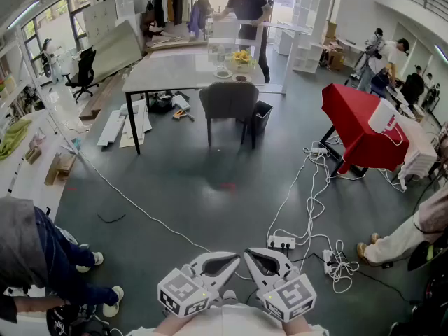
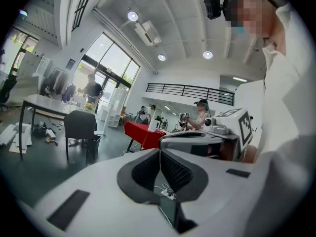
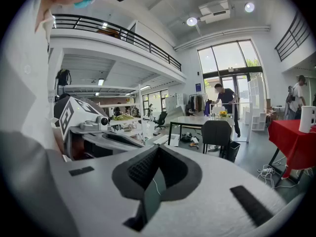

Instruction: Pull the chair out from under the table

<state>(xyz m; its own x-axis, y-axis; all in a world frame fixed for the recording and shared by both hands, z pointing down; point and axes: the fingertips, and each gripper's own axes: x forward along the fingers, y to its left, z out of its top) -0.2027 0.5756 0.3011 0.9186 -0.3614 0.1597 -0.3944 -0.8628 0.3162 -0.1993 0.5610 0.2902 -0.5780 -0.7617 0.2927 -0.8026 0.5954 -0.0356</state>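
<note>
A dark grey chair [image 1: 229, 103] stands tucked against the near side of a long grey table [image 1: 175, 72], far across the floor in the head view. The same chair [image 2: 80, 125] shows small at the left of the left gripper view, and the chair [image 3: 216, 132] sits right of centre in the right gripper view. Both grippers are held close to my body at the bottom of the head view, well short of the chair. My left gripper [image 1: 236, 258] is shut with nothing in it. My right gripper [image 1: 246, 254] is shut and empty too, its tip next to the left one's.
White cables and a power strip [image 1: 281, 242] lie on the floor ahead to the right. A red-covered table [image 1: 357, 123] stands at right, with a black bin [image 1: 262, 116] beside the chair. A person [image 1: 246, 9] stands behind the table; others sit at left and right edges.
</note>
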